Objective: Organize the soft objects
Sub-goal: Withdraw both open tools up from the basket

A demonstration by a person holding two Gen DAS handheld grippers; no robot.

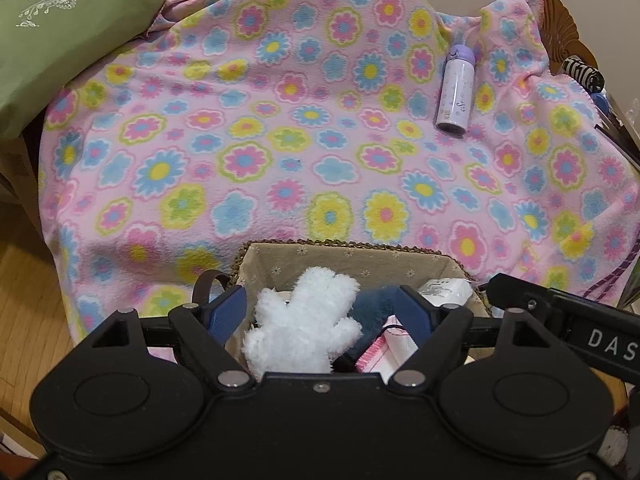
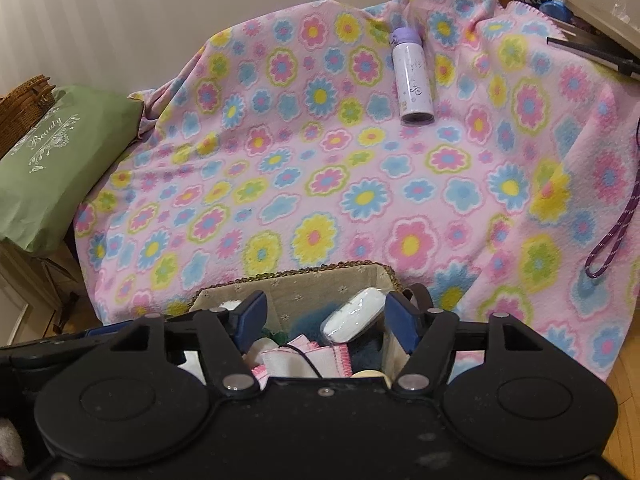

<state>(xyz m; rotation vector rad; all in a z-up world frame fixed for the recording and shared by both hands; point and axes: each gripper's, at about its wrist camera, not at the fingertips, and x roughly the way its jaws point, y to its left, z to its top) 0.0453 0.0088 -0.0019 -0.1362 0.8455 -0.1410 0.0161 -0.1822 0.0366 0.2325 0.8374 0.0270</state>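
A woven basket with a beige lining stands at the near edge of a pink flowered blanket. In it lie a white fluffy toy, a dark blue soft item, a pink-edged white cloth and a white wrapped packet. My left gripper is open over the basket, fingers either side of the toy. My right gripper is open over the basket around the packet and cloth.
A lilac bottle lies on the blanket at the back right. A green "Beauty" cushion sits at the left. A purple cord hangs at the right. Wicker furniture and clutter stand at the back right.
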